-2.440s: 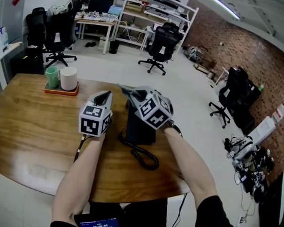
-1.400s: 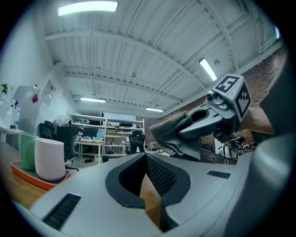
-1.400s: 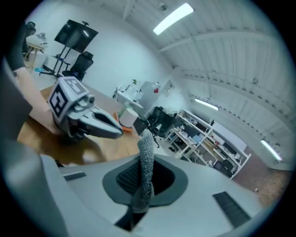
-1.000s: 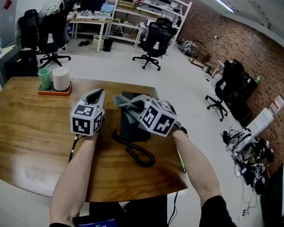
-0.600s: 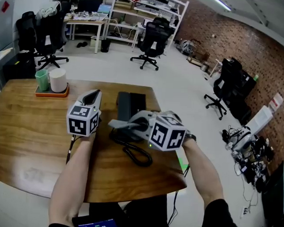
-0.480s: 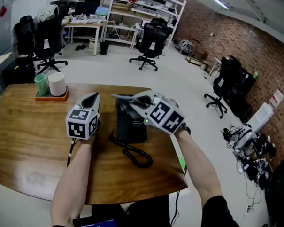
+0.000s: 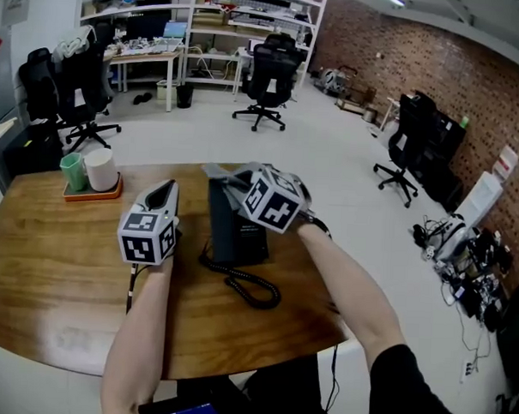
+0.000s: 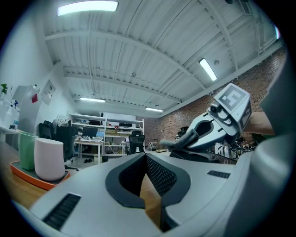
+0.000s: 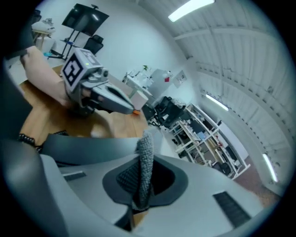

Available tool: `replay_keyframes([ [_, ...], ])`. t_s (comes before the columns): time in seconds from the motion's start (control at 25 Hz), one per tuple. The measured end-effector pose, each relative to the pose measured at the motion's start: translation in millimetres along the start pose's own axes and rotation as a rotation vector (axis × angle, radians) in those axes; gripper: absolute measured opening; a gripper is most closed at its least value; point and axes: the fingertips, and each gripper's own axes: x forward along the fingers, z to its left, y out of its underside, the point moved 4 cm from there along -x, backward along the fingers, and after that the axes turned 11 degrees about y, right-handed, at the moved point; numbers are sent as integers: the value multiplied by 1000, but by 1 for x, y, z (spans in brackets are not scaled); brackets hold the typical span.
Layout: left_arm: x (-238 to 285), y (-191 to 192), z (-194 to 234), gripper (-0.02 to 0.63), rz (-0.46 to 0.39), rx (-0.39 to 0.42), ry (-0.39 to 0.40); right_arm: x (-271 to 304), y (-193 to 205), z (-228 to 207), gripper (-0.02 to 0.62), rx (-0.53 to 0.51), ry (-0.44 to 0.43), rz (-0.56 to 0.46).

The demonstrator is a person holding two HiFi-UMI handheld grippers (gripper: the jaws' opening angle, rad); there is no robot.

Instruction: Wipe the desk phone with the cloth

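Observation:
A black desk phone lies on the wooden table, its coiled cord trailing toward me. My right gripper hangs over the phone's far end, shut on a grey cloth. In the right gripper view the cloth stands pinched upright between the jaws. Left of the phone, apart from it, my left gripper has its jaws together and nothing between them. The left gripper view shows the right gripper with the cloth sticking out of it.
An orange tray at the table's far left holds a green cup and a white cup. Beyond the table are black office chairs, desks and shelves. The table's right edge is close to the phone.
The right gripper has carried the cloth back and forth over the phone, from its near part 0.6 s ago to its far end now. The left gripper has hardly moved.

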Motion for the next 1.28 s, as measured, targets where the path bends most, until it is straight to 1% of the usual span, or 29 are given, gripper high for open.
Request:
replay_keyframes([
  [0.32,0,0,2,-11,2,1,0,-82,1,103,25,-271,-283,-59],
  [0.44,0,0,1,-11,4,-1,0,-111,10,133,25,-402,-417,-45],
  [0.48,0,0,1,-11,5,-2,2,-117,13,136,25,-421,-446,-40],
  [0.52,1,1,1,-11,6,-2,3,-118,14,131,25,-409,-447,-43],
  [0.56,1,1,1,-11,7,-2,4,-114,13,118,25,-360,-414,-56],
  [0.6,1,1,1,-11,8,-1,4,-107,11,97,25,-279,-350,-73],
  [0.72,1,2,2,-11,6,-2,4,-77,4,17,25,3,-66,-88],
  [0.76,0,2,2,-11,5,-2,4,-66,4,-4,25,71,13,-78],
  [0.8,0,2,2,-11,5,-3,4,-56,4,-20,25,116,67,-66],
  [0.84,0,2,2,-11,5,-3,3,-45,4,-29,25,138,101,-52],
  [0.88,0,2,1,-11,4,-3,3,-34,4,-34,25,141,118,-33],
  [0.96,0,2,-1,-11,4,-4,3,-14,8,-35,25,107,119,17],
  [1.04,0,2,-2,-11,4,-6,3,-1,13,-26,25,49,89,55],
  [1.12,0,1,-3,-11,3,-3,3,-1,15,-15,25,-5,63,65],
  [1.2,1,0,-2,-11,2,0,3,-10,13,-2,25,-46,16,62],
  [1.28,0,-1,-1,-11,2,1,0,-23,12,15,25,-91,-60,56],
])
